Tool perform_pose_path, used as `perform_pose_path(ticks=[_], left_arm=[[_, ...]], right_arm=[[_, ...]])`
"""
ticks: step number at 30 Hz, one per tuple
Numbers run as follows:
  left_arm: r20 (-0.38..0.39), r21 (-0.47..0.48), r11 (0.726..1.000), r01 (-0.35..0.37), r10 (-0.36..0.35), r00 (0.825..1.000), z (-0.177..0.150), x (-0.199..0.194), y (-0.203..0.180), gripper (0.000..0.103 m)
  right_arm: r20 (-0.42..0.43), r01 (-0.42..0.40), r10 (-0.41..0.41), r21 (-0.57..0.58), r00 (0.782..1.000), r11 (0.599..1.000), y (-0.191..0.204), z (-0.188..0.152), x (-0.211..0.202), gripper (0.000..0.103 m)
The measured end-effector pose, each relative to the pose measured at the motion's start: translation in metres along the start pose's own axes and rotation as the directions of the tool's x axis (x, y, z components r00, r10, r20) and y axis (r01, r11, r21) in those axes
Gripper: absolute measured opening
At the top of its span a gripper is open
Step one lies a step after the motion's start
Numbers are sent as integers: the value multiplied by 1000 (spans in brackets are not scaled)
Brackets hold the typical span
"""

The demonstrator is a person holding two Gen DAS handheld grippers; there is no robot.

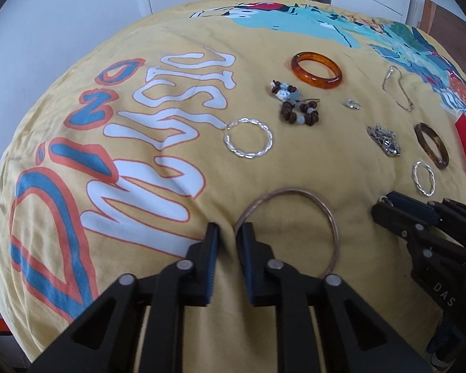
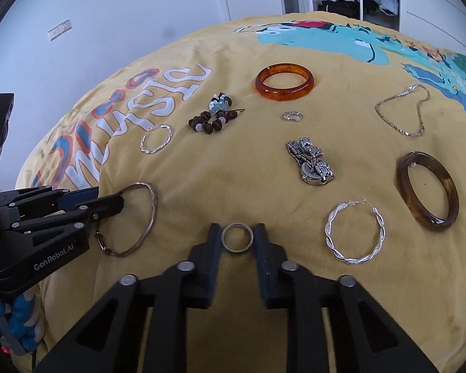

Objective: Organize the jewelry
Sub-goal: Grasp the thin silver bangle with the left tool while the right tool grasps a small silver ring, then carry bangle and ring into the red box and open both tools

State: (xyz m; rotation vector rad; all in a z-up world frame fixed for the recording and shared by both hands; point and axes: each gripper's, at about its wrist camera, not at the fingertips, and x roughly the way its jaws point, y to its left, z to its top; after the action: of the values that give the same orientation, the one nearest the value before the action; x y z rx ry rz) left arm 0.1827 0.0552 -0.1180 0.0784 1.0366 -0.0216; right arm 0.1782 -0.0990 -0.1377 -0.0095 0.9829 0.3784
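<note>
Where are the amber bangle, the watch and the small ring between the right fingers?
amber bangle (image 2: 284, 88): right wrist view, on its near rim.
watch (image 2: 310, 163): right wrist view, on the bunched metal band.
small ring (image 2: 225, 242): right wrist view, on its left rim.

Both wrist views are evenly lit by soft, diffuse daylight, bright enough for clear colour on the yellow printed bedspread (image 1: 264, 186), with only faint shadows under the jewelry and in the fabric creases. Focus is sharp at centre. Strong fisheye distortion bows the bed and white wall (image 2: 124, 6), and dark vignetting clips every corner.
</note>
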Motion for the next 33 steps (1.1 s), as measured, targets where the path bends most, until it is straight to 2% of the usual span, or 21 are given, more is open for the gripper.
perform_pose_path(ticks=[5,12,18,27,33], left_arm=[[5,-27,1000,2,-2,1000,1,-12,5,6],[26,-67,998,13,-11,1000,1,-42,8,4],[50,-51,998,21,-18,999,-5,-71,-1,3],[80,18,1000,24,-26,996,-7,-110,-39,3],[101,116,990,82,-94,990,3,-133,-98,3]], right_arm=[[0,-20,20,-1,1000,1000,3,-3,-15,20],[40,-43,42,10,998,999,9,-18,-60,20],[69,-33,31,30,997,999,4,-36,-99,20],[128,-1,-10,86,992,996,-23,-61,-156,20],[156,62,-87,153,984,986,-69,-79,-193,20]])
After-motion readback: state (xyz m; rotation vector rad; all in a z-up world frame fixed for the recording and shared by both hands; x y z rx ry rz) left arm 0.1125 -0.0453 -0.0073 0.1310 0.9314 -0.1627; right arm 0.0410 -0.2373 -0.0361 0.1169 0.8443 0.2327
